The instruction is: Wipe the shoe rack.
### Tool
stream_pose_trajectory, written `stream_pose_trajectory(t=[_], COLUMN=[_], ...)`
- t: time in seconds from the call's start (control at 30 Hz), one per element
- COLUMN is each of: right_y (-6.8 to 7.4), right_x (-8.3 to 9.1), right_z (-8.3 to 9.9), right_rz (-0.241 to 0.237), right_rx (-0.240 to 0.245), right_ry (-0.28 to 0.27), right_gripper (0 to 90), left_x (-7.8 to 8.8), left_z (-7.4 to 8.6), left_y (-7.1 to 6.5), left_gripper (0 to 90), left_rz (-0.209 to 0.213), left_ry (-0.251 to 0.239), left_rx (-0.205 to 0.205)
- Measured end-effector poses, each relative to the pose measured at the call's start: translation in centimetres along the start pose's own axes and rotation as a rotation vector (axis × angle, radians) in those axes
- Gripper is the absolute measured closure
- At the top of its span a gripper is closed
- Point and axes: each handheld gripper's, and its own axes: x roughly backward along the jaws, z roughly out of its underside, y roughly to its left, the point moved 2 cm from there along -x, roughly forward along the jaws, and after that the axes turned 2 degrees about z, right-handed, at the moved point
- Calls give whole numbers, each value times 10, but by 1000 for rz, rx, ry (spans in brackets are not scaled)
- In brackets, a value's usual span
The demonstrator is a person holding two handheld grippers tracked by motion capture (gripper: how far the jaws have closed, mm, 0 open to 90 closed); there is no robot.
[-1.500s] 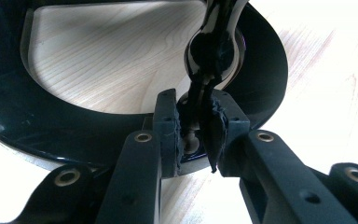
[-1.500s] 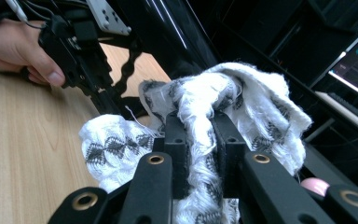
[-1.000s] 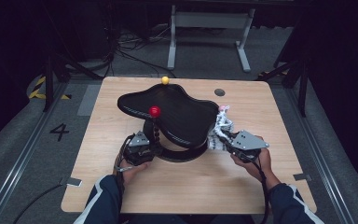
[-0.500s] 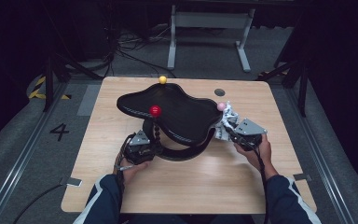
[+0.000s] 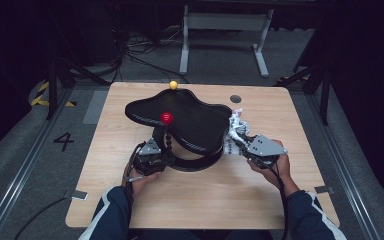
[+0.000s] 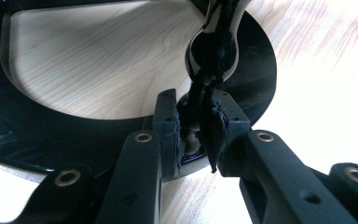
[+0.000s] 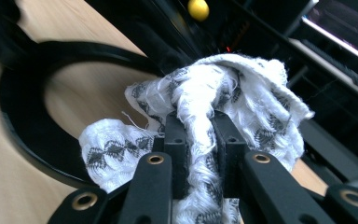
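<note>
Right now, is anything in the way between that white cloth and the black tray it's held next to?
Nothing visible. The right gripper is shut on the white cloth, which already sits against the edge of the black tray. The left gripper clamps the tray's stem, off to the side.

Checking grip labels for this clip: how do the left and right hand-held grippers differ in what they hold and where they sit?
The left hand-held gripper is shut on the black stand's glossy, rigid post; the right hand-held gripper is shut on a soft white patterned cloth. In the high view the left one sits at the stand's front-left, low by the ring base, while the right one is at the black tray's right edge. Both are clamped shut.
</note>
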Motion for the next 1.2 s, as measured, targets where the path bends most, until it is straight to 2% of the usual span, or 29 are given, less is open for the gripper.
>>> stream_pose_trajectory(t=[0.07, 0.27, 0.4, 0.57, 0.67, 0.73, 0.83, 1.2], right_y=[6, 17, 22, 28, 31, 32, 30, 9], right_x=[4, 20, 30, 39, 43, 42, 38, 6], right_z=[-7, -22, -31, -40, -44, -44, -41, -10], right_rz=[-13, -44, -73, -96, -115, -109, -102, -59], right_rx=[30, 78, 93, 134, 141, 155, 146, 50], right_ry=[-21, -81, -131, -168, -189, -185, -175, -54], right_gripper=[788, 787, 785, 783, 781, 781, 778, 780], left_x=[0, 0, 0, 1, 2, 2, 2, 1], left_z=[0, 0, 0, 0, 0, 0, 0, 1], left_y=[0, 0, 0, 2, 3, 3, 3, 3], left_gripper=[746, 746, 746, 746, 746, 746, 746, 746], left_rz=[1, 0, -1, -5, -8, -8, -7, 2], left_ry=[-2, 0, 2, 7, 6, 6, 6, -1], left_rx=[0, -1, -1, 0, 2, 3, 3, 4])
